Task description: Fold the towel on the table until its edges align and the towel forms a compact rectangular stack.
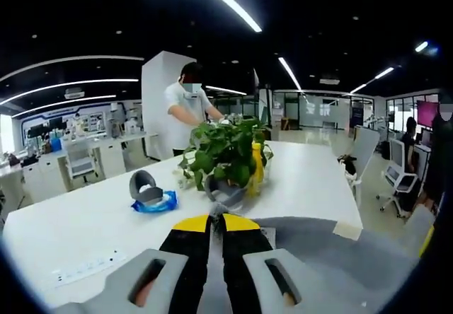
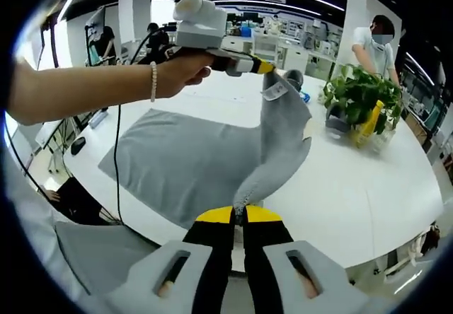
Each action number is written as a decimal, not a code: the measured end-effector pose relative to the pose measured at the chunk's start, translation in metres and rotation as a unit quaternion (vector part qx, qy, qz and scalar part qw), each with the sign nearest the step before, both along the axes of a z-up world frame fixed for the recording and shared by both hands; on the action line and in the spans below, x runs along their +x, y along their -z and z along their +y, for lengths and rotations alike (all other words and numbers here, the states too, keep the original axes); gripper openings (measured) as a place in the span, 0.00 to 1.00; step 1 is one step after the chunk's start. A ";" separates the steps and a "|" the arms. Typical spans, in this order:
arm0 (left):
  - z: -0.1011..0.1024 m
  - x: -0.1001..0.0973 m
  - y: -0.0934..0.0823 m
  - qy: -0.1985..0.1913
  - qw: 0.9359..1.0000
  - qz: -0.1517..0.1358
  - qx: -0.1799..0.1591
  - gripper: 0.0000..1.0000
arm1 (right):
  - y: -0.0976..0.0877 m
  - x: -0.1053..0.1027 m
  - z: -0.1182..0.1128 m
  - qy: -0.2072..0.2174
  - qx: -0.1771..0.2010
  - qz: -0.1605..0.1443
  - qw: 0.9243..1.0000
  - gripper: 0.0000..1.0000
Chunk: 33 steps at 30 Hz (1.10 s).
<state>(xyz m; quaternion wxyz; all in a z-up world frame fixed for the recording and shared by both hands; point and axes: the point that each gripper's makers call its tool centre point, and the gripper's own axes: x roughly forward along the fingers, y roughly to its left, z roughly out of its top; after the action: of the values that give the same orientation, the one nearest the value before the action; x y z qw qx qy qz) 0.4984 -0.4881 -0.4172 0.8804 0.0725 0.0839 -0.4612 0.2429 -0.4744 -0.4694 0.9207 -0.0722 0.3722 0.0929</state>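
Observation:
A grey towel [image 2: 191, 162] lies spread on the white table [image 2: 368, 194], one side lifted into a raised fold. My left gripper [image 2: 265, 68], held by a person's hand, is shut on the lifted far corner of the towel, high above the table. My right gripper [image 2: 238, 212] is shut on the near corner at the table's front edge. In the left gripper view, my left gripper [image 1: 216, 219] shows yellow-tipped jaws pressed together on the grey towel [image 1: 333, 247], which hangs below and to the right.
A potted green plant [image 1: 228, 160] with a yellow bottle [image 1: 257, 172] stands mid-table, beside a grey and blue roll of tape [image 1: 151, 194]. A power strip [image 1: 88, 266] lies near the left edge. A person [image 1: 187, 105] stands behind the table. Office chairs [image 1: 396, 176] are at the right.

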 end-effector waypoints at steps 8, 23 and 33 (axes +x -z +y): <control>0.026 0.006 0.000 -0.004 1.000 -0.007 0.000 0.06 | -0.001 -0.001 0.030 -0.010 0.003 -0.003 1.000 0.01; 0.076 0.014 -0.004 -0.019 1.000 -0.017 -0.011 0.06 | -0.004 0.006 0.089 -0.051 -0.004 -0.012 0.999 0.01; 0.113 0.024 0.002 -0.040 0.999 -0.005 -0.017 0.06 | 0.001 0.008 0.125 -0.098 0.000 -0.004 0.995 0.01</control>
<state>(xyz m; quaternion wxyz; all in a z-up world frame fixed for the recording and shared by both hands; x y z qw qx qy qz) 0.5225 -0.3754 -0.4192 0.8996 0.0561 0.0745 -0.4266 0.2506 -0.3492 -0.4705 0.9087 -0.1086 0.3596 0.1822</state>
